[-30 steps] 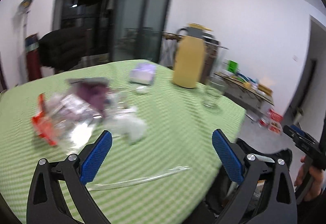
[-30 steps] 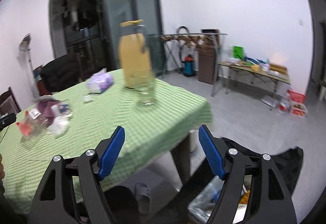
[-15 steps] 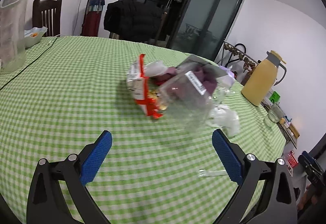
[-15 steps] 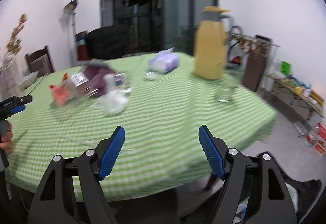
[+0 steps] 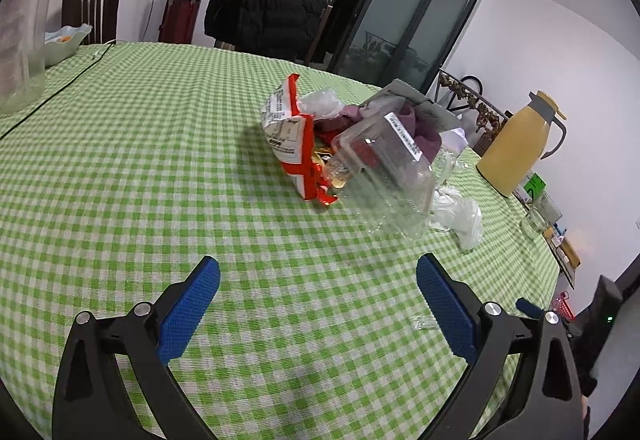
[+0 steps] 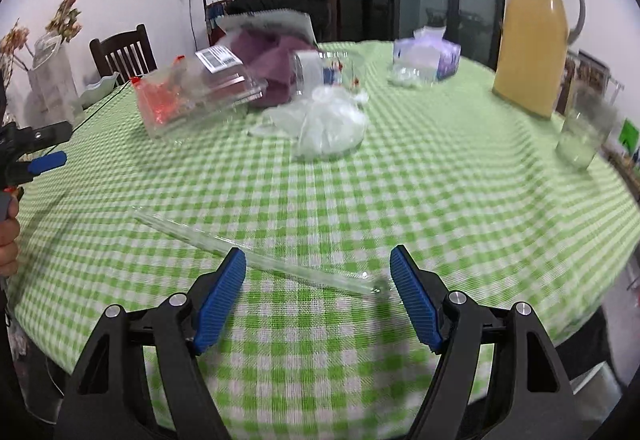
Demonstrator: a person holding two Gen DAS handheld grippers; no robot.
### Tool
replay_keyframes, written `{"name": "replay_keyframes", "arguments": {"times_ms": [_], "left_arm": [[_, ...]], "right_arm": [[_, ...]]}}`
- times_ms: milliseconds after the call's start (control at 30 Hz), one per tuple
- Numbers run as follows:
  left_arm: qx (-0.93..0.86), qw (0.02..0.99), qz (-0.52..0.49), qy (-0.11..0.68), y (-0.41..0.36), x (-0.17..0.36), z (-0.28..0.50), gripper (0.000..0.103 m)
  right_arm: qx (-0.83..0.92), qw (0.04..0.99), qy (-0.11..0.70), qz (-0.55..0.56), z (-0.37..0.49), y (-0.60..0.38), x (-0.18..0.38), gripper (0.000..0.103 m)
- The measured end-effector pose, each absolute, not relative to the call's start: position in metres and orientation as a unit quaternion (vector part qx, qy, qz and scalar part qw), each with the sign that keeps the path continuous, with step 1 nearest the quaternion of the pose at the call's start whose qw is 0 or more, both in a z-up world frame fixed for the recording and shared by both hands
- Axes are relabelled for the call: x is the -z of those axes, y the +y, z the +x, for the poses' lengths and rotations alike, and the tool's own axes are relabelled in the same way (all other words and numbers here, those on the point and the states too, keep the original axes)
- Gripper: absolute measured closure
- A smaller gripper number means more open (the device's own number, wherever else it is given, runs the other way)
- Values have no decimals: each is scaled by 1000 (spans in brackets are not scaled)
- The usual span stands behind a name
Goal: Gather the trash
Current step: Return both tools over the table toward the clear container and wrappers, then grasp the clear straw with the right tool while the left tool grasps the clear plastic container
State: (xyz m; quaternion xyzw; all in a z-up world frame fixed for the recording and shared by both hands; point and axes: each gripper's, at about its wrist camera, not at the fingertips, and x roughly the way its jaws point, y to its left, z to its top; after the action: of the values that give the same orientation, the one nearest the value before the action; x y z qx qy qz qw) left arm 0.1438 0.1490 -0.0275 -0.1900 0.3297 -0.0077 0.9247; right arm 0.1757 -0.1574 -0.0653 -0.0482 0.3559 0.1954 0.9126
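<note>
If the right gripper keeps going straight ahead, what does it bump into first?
Probably the clear plastic straw wrapper lying across the green checked tablecloth, just ahead of the open right gripper. Depth is hard to judge.

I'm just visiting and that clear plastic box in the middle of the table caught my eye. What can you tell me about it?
The clear plastic box is a thin, see-through food container with a white barcode label on top. It looks empty and lies tilted on the green checked tablecloth, leaning on a red-and-white snack wrapper and purple stuff behind it. A crumpled clear plastic bag lies beside it. No hand-held gripper touches it.
</note>
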Motion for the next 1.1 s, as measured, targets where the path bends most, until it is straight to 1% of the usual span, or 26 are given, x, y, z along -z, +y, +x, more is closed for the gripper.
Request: {"name": "replay_keyframes", "arguments": {"times_ms": [100, 133, 167, 200, 233, 267, 333, 467, 667, 867, 967, 1100], "left_arm": [[3, 923, -195, 332, 153, 29, 143, 8], [3, 922, -196, 333, 154, 29, 144, 8], [3, 921, -198, 334, 154, 30, 145, 8], [4, 920, -201, 336, 154, 31, 146, 8], [5, 919, -204, 338, 154, 32, 147, 8], [6, 918, -205, 341, 154, 32, 148, 8], [7, 916, -208, 343, 152, 32, 150, 8], [7, 916, -207, 344, 149, 28, 152, 8], [12, 918, -201, 341, 141, 17, 159, 8], [18, 919, -213, 331, 138, -11, 209, 8], [6, 911, -214, 353, 134, -8, 240, 8], [-32, 892, -229, 388, 136, 14, 272, 9]], "right_arm": [[-191, 919, 341, -59, 173, -157, 66, 37], [-193, 920, 336, -57, 171, -158, 66, 45], [-192, 922, 331, -54, 169, -159, 65, 58], [-190, 925, 326, -50, 165, -161, 65, 66], [-196, 924, 325, -48, 165, -160, 65, 76], [-201, 923, 323, -50, 161, -161, 65, 84], [-212, 921, 322, -59, 155, -156, 64, 93], [-234, 914, 323, -77, 142, -146, 63, 97], [-257, 918, 296, -62, 119, -146, 40, 98], [-249, 930, 268, -32, 110, -167, 19, 98], [-217, 942, 255, -13, 108, -188, 14, 98], [-195, 946, 259, 14, 111, -214, 21, 98]]}}
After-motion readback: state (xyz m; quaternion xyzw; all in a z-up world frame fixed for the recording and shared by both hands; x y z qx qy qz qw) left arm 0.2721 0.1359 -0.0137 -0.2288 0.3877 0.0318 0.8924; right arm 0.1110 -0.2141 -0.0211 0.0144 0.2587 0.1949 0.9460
